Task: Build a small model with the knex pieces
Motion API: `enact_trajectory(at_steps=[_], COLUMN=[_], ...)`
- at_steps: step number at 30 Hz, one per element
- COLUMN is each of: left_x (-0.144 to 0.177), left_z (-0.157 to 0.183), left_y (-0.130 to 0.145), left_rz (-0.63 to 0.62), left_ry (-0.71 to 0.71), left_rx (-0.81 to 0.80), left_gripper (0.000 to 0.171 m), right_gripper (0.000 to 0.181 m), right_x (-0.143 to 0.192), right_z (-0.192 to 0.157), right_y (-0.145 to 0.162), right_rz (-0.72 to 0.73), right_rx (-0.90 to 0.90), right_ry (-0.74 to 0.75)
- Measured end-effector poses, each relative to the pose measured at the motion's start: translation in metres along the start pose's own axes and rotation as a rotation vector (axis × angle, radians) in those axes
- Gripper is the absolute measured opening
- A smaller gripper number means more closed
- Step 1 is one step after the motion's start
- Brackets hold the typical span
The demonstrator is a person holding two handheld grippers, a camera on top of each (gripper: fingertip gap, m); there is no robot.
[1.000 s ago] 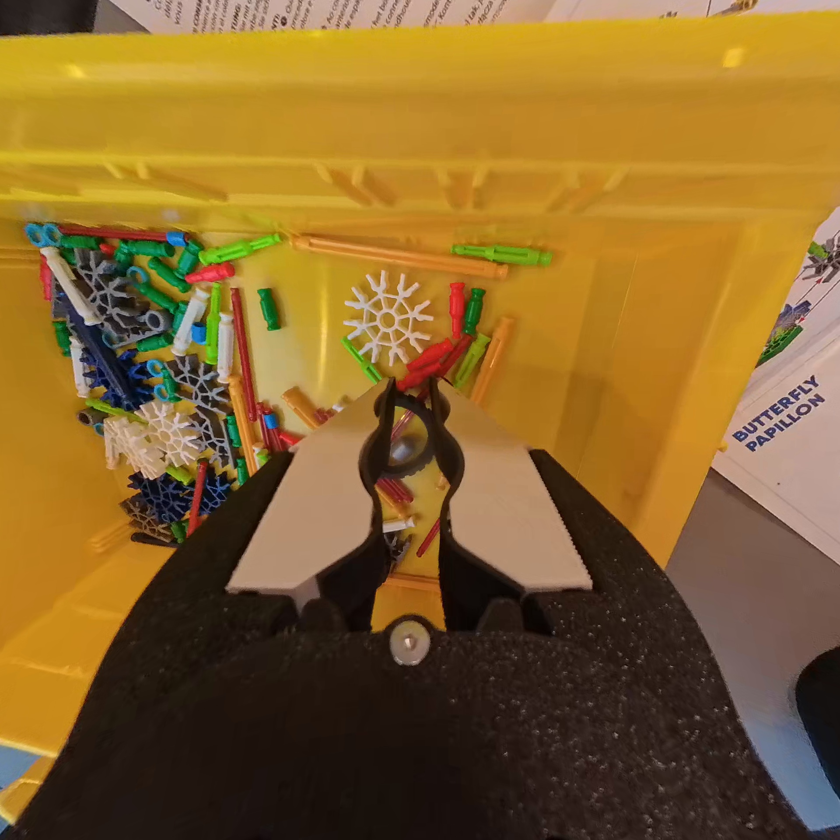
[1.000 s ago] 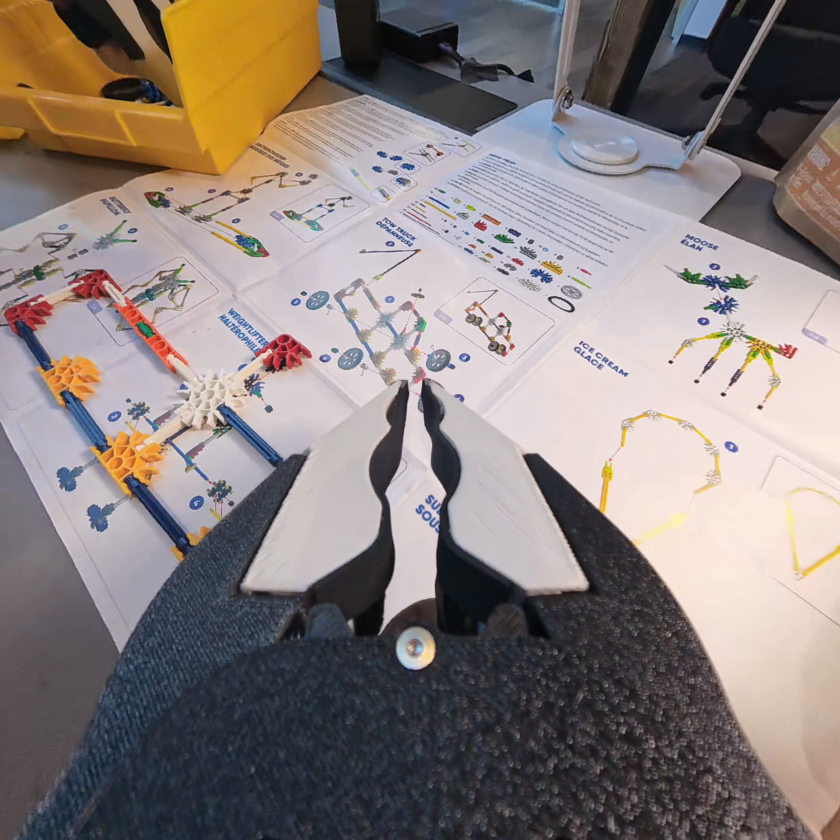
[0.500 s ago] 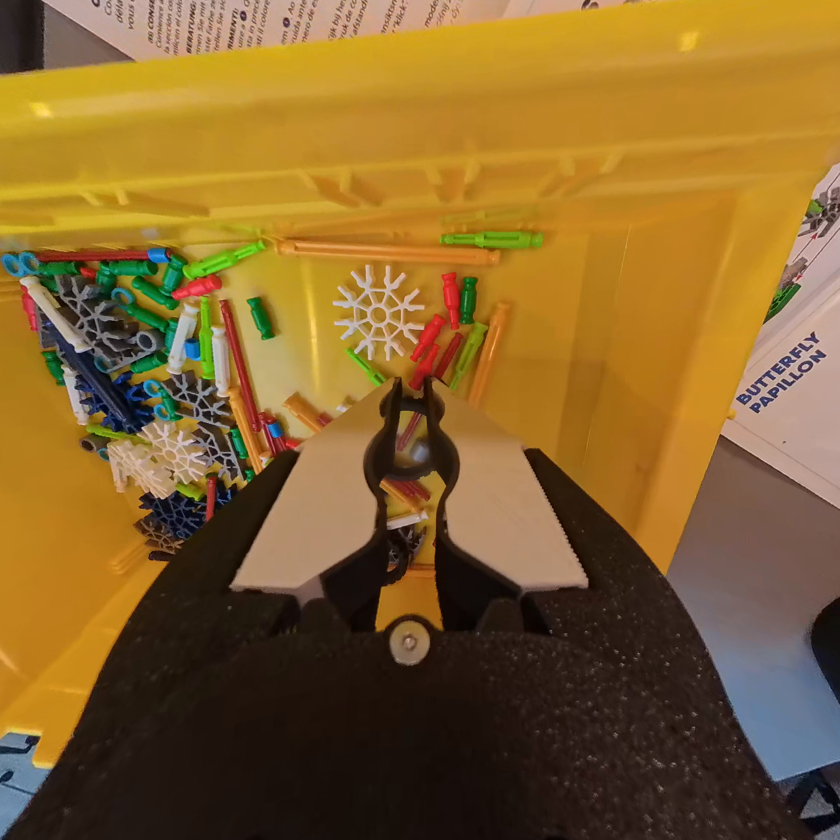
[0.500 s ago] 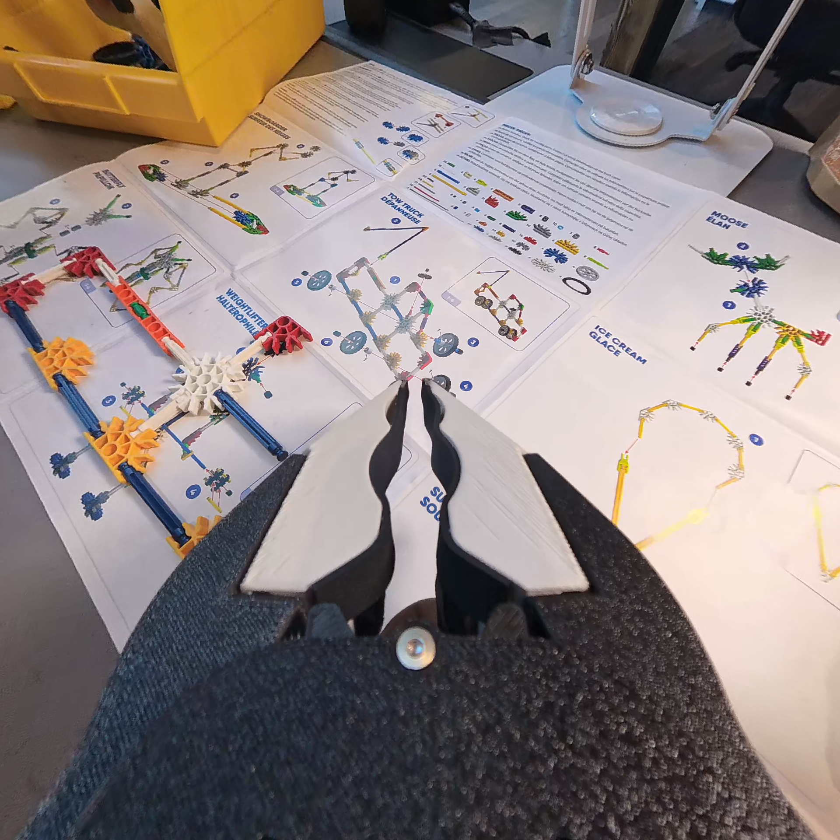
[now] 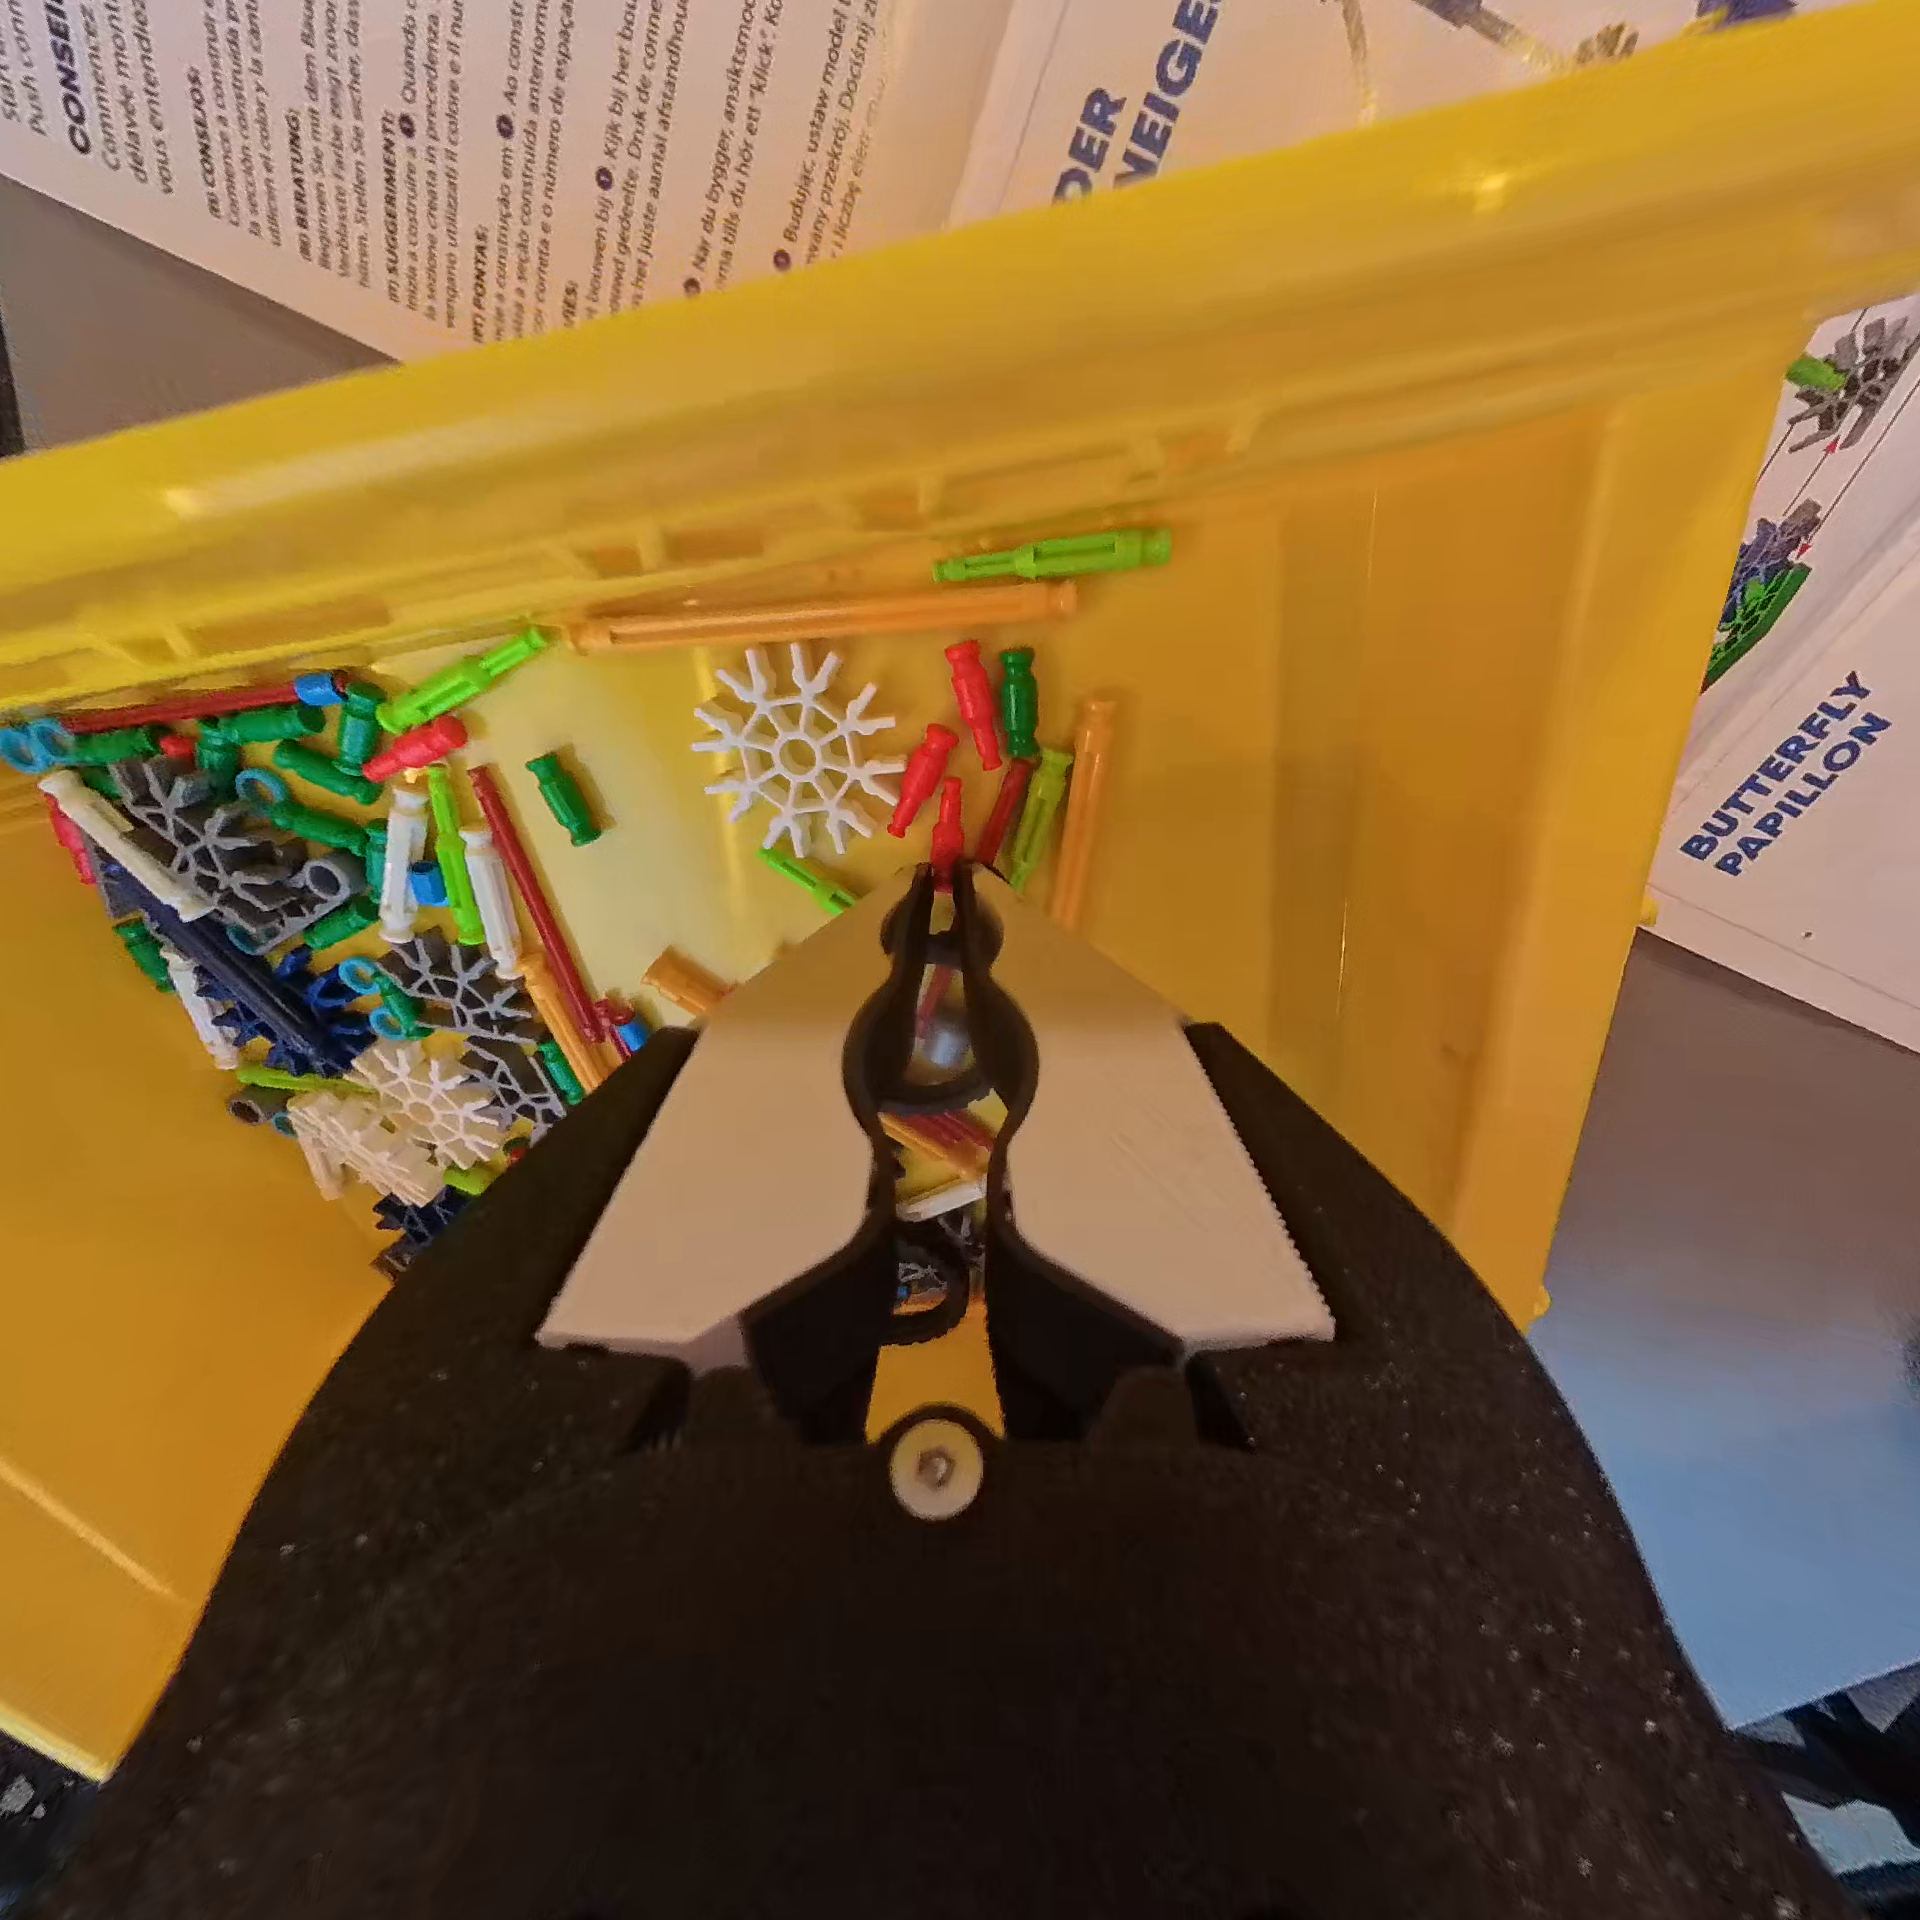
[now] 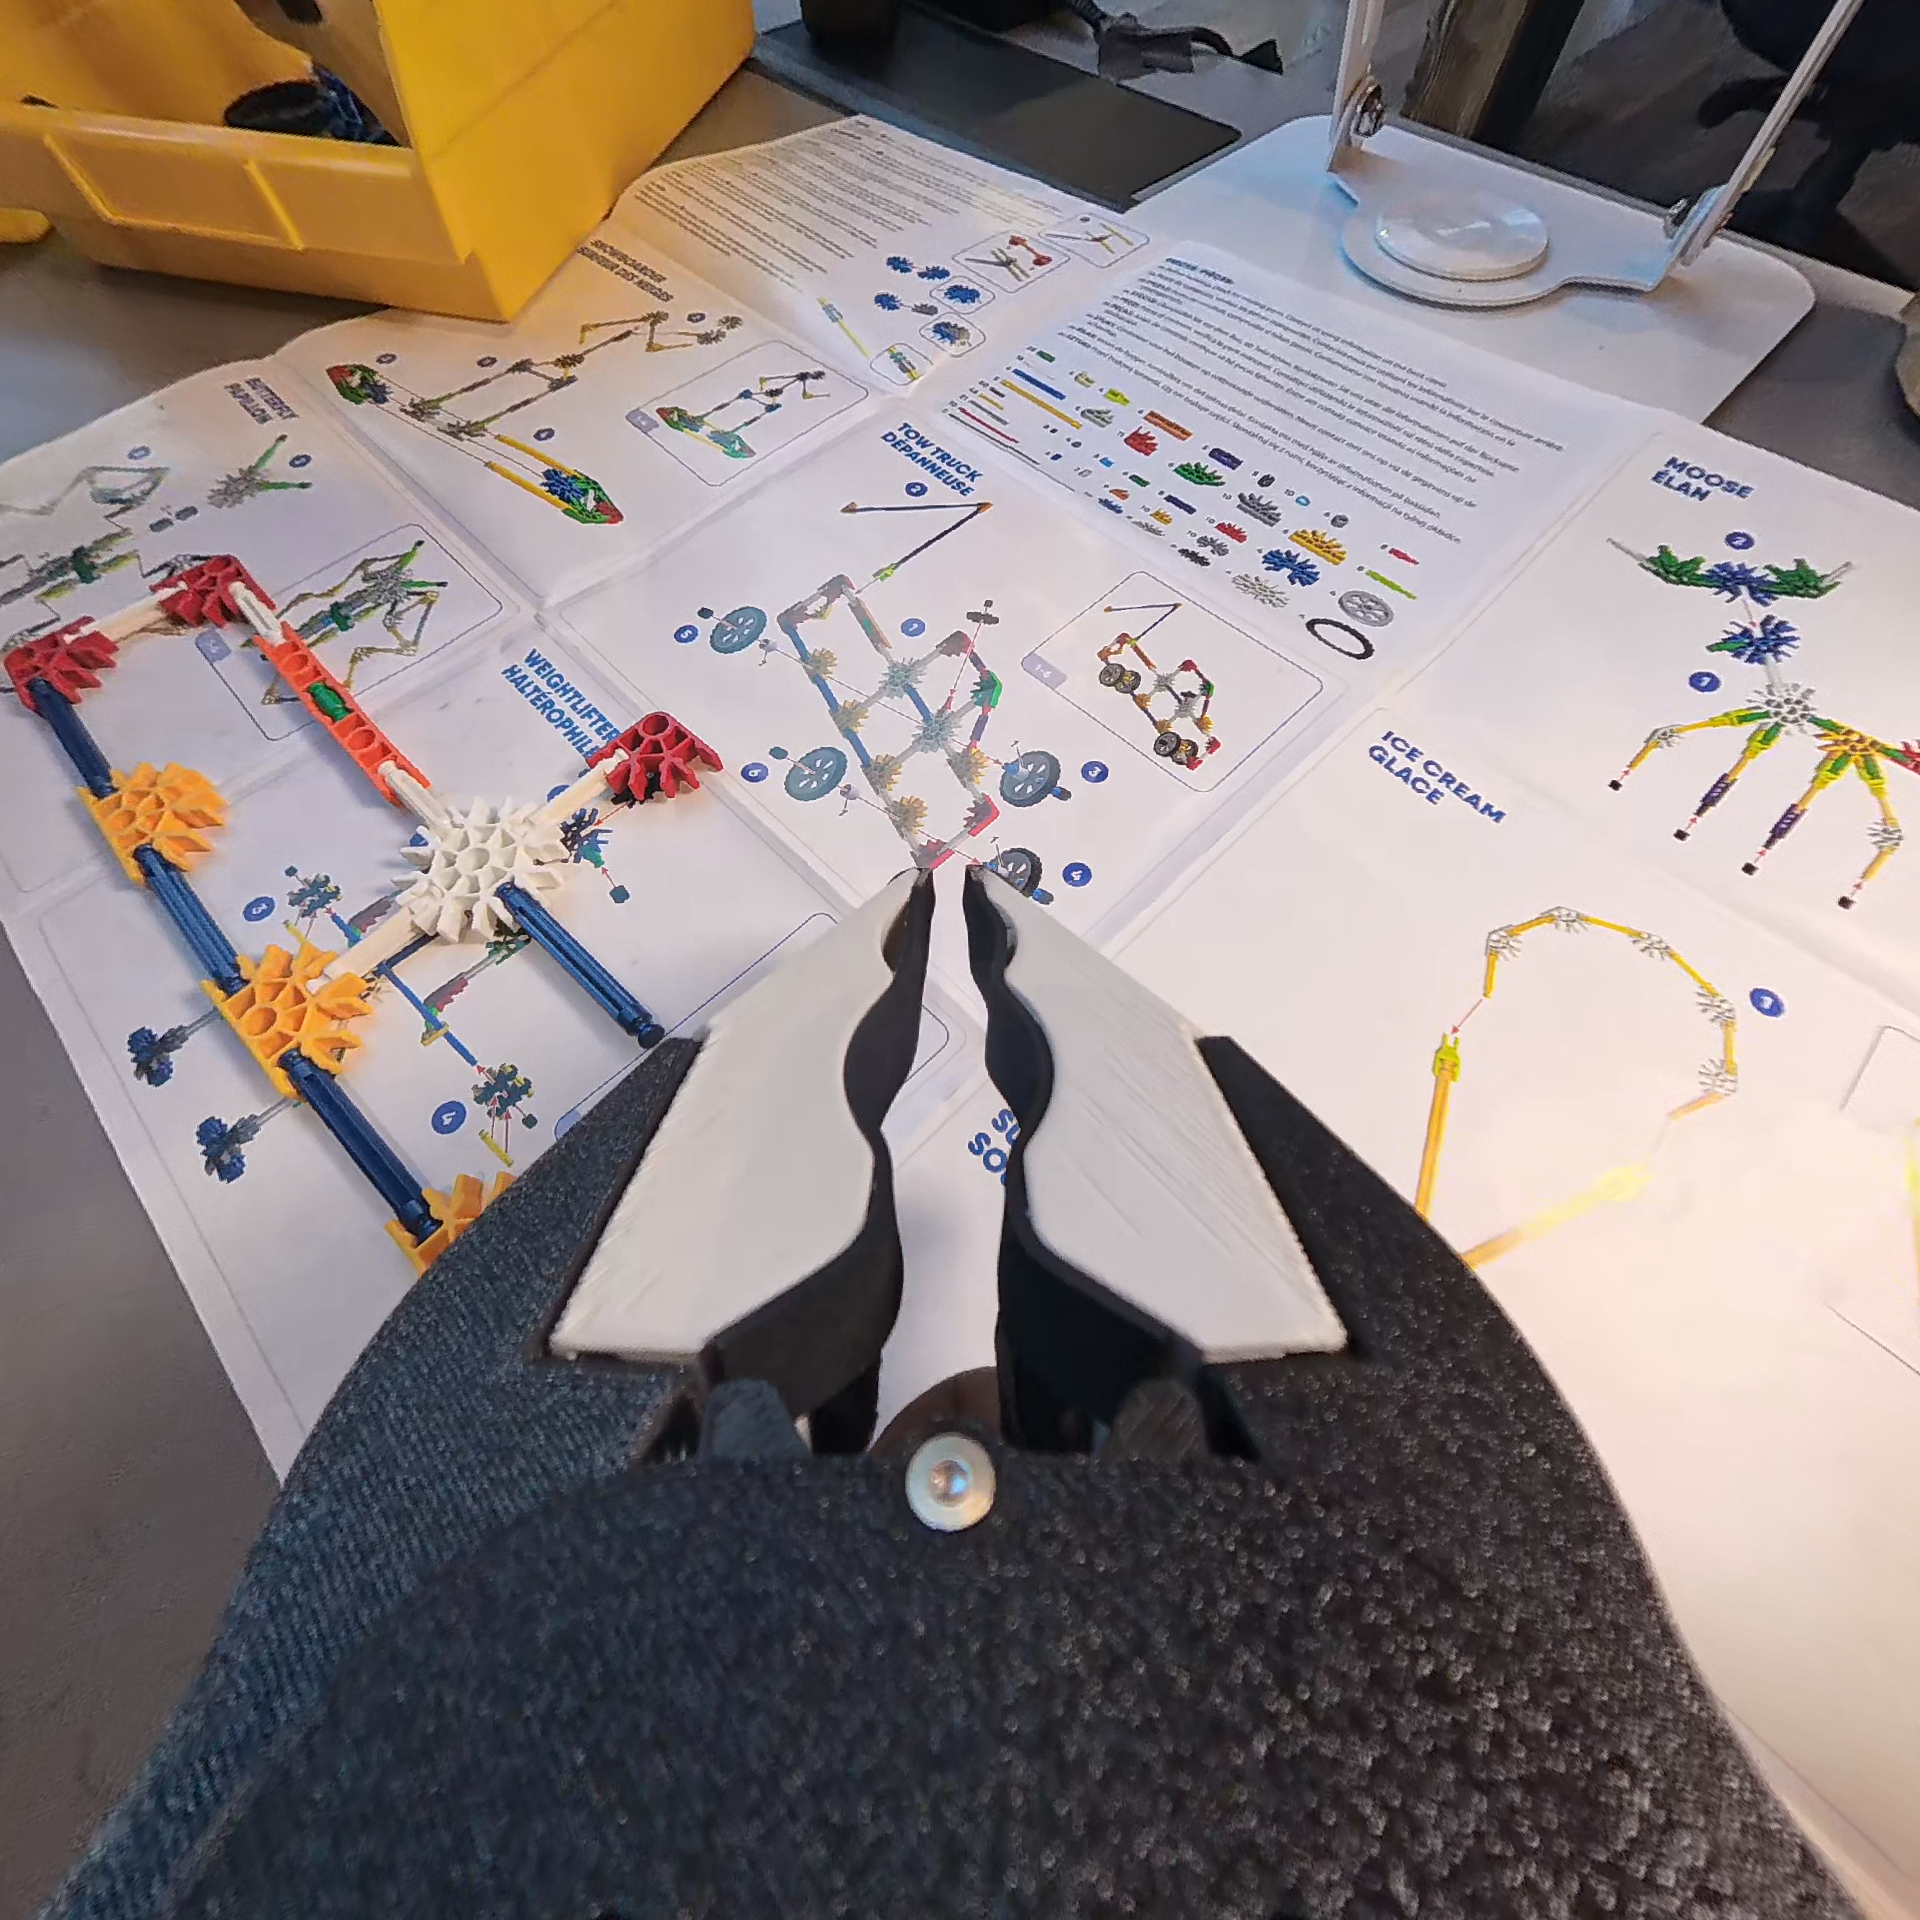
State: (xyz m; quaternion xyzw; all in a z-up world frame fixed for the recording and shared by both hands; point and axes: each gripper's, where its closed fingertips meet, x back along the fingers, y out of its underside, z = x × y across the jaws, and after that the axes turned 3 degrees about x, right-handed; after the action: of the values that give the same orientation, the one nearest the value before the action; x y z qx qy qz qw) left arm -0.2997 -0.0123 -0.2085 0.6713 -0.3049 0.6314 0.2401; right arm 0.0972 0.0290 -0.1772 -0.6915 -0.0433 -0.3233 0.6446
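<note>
My left gripper [image 5: 940,881] is inside a yellow bin [image 5: 1039,364], shut on a short red rod [image 5: 948,821] that sticks out past its tips, held above the bin floor. A white snowflake connector [image 5: 798,764] and loose red, green and orange rods lie just beyond it. A pile of mixed parts [image 5: 312,883] sits at the left of the bin. My right gripper [image 6: 945,881] hovers over a printed instruction sheet [image 6: 1299,935], jaws almost together and empty. A partly built model [image 6: 478,868] of blue rods with orange, red and white connectors lies to its left.
In the right wrist view the yellow bin [image 6: 520,135] stands at the far left on the grey table. A white stand base [image 6: 1455,239] with metal legs is at the back right. A dark flat pad [image 6: 1039,125] lies behind the sheet.
My left gripper closed on the short red rod and pulled back and up, so the bin floor looks farther off. My right gripper drifted slightly over the sheet, jaws unchanged.
</note>
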Motion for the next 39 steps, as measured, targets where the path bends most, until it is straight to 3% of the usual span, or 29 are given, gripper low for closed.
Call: enact_trajectory(at_steps=[16, 20, 25, 28, 31, 36, 39], left_x=[0.0, 0.025, 0.082, 0.113, 0.12, 0.091, 0.064], left_z=[-0.009, -0.009, -0.004, 0.026, 0.076, 0.156, 0.179], left_y=[-0.001, -0.002, -0.009, -0.029, -0.056, -0.11, -0.141], left_rz=[-0.005, 0.061, 0.21, 0.372, 0.522, 0.752, 0.817], left_ry=[-0.071, -0.139, -0.261, -0.264, -0.2, 0.014, 0.096], left_rx=[-0.048, -0.032, -0.003, 0.003, -0.02, 0.006, 0.03], left_gripper=[0.003, 0.003, 0.003, 0.003, 0.003, 0.004, 0.004], right_gripper=[0.006, 0.006, 0.007, 0.007, 0.008, 0.008, 0.008], right_x=[-0.006, -0.006, -0.007, -0.006, -0.006, -0.006, -0.007], right_z=[-0.002, -0.002, -0.003, -0.003, -0.004, -0.008, -0.008], right_y=[0.006, 0.006, 0.007, 0.006, 0.006, 0.006, 0.004], right_rz=[-0.052, -0.05, -0.058, -0.053, -0.052, -0.051, -0.044], right_rx=[0.0, 0.006, 0.005, 0.01, 0.016, 0.049, 0.057], right_ry=[-0.019, -0.009, -0.017, -0.017, -0.02, -0.024, -0.022])
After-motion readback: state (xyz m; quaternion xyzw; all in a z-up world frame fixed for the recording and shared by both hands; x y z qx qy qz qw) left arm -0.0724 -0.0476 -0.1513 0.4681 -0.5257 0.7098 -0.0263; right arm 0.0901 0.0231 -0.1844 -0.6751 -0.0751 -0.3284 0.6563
